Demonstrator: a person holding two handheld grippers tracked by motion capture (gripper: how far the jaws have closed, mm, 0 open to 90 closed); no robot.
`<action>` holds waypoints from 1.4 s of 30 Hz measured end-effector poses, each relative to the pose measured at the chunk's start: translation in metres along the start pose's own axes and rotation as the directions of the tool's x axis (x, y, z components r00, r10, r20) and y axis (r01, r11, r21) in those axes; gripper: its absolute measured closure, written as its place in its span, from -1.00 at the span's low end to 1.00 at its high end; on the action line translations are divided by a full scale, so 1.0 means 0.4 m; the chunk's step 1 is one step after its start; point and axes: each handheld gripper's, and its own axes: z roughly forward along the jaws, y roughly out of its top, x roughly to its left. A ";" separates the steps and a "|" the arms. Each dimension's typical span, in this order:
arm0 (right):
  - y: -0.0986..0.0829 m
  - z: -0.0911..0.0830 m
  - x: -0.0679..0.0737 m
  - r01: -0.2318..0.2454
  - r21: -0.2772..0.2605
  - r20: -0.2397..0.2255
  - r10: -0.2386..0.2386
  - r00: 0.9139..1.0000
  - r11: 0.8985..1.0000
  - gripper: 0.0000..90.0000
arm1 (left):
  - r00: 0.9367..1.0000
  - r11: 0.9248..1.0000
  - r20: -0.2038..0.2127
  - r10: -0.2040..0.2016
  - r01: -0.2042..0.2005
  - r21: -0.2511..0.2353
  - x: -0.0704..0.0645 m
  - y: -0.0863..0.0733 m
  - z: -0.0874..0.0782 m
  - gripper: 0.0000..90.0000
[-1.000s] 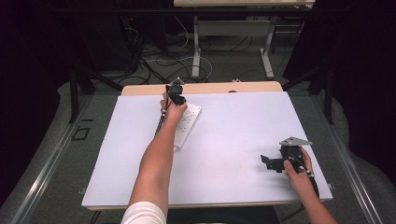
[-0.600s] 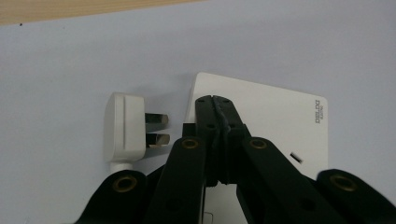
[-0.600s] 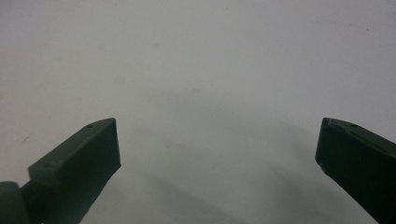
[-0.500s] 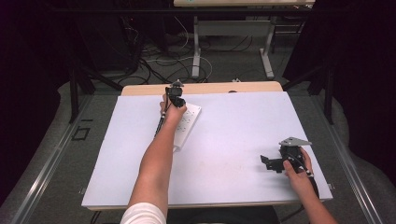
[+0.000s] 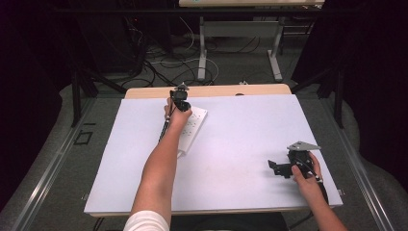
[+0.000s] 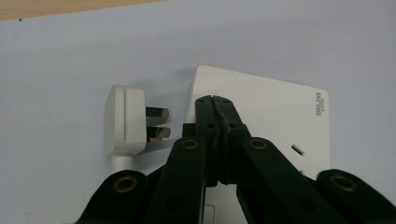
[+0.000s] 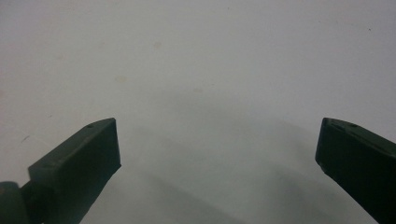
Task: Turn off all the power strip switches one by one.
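White sheeting (image 5: 240,159) covers a wood-edged table, with grey floor, tangled cables and the metal legs of another desk beyond its far edge.

On the far left part of that sheet lies a white power strip (image 5: 192,127), a flat, smooth plastic slab with rounded corners, set at a slant. In the left gripper view its end panel (image 6: 280,116) carries the word DELIXI in small grey letters near one corner, and a narrow socket slot shows below that lettering. Just beside the strip's end, apart from it by a thin gap, lies a white plug (image 6: 123,121): a squarish moulded body with a stepped back, two flat metal pins pointing at the strip, and a stub of white cord leaving its lower end.

The left gripper (image 6: 215,100) hangs over the strip's end with its two black jaws pressed together, nothing between them; brass-coloured rivets mark the matte black linkage behind. From above, the left gripper (image 5: 181,98) sits at the strip's far end, held by a hand on a long bare forearm.

Well apart, near the table's right front corner, the right gripper (image 5: 276,167) rests low over bare sheet, a grey three-cornered plate on top. Its jaws stand spread wide in the right gripper view (image 7: 217,154), with only faintly stained white surface between them.
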 end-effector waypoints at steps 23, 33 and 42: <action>0.001 0.000 0.002 0.003 0.001 0.000 -0.003 1.000 1.000 -1.00 | 0.999 0.999 0.054 -0.004 0.006 -0.045 -0.003 -0.019 -0.085 0.95; 0.001 0.001 0.003 0.002 0.001 0.000 -0.002 1.000 1.000 -1.00 | 0.995 0.999 0.096 0.029 -0.026 -0.030 0.003 -0.050 -0.125 0.63; 0.002 -0.001 0.003 0.005 -0.002 -0.003 -0.005 1.000 1.000 -1.00 | 0.986 0.992 0.123 0.109 -0.100 -0.079 0.004 -0.085 -0.181 0.35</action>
